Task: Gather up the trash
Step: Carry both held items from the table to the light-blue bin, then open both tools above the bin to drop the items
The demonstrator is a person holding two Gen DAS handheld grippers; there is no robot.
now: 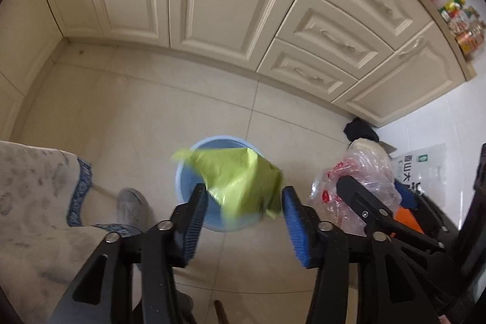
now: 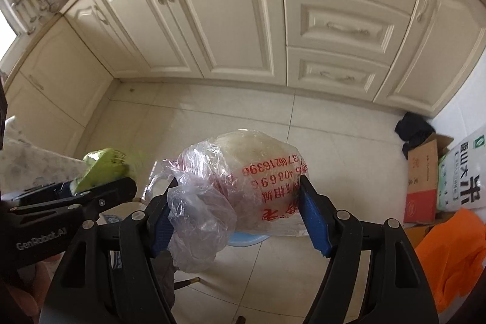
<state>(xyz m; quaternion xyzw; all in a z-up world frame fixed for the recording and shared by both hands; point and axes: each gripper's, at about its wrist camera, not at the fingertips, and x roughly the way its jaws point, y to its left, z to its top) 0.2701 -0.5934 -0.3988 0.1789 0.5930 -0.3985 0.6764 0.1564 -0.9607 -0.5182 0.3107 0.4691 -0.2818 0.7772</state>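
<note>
Green wrapper (image 1: 240, 181): light, crinkly, lower centre over blue bin (image 1: 194, 172), loose between parted left gripper (image 1: 244, 220); printed plastic bag (image 2: 243, 181): soft, slippery, bulky, clamped across its middle by right gripper (image 2: 235, 214)

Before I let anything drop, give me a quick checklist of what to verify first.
1. Blue bin below left gripper: ok.
2. Green wrapper over the bin's opening: ok.
3. Left grip on the wrapper: not ok; the jaws stand apart and the wrapper looks blurred and loose.
4. Right gripper holding the plastic bag: ok; pads press both sides.
5. Bag centred over the bin: cannot tell; only a blue sliver shows beneath it.
</note>
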